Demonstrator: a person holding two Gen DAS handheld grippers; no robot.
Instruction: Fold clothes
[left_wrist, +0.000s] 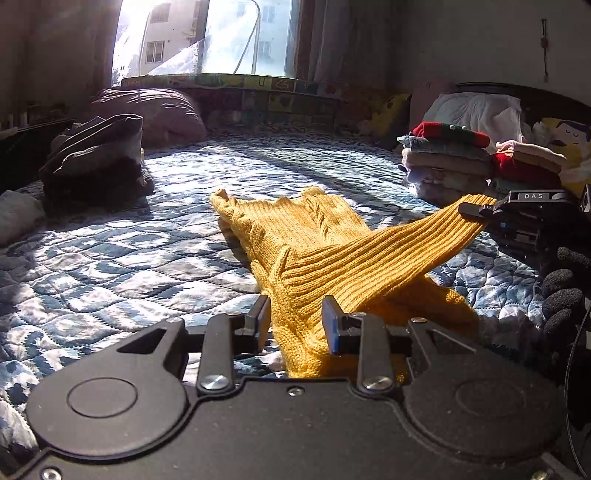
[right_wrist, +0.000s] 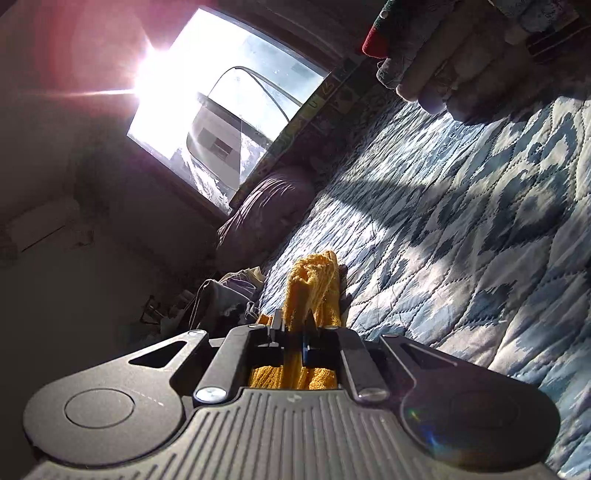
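Left fingers (left_wrist: 266, 317) parted around yellow sweater (left_wrist: 295, 236), not pinching. Right fingers (right_wrist: 312, 325) clamped on its ribbed hem, lifted toward 2 o'clock above bed (left_wrist: 110, 240).

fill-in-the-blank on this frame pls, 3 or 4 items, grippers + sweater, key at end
1. The right gripper is shut on the ribbed hem of the ______ sweater.
2. The left gripper's jaws stand ______, with knit lying between them.
3. The sweater lies on a blue and white ______.
4. The stack of folded clothes in the left wrist view is topped by a ______ garment.

Missing words: yellow; open; quilt; red
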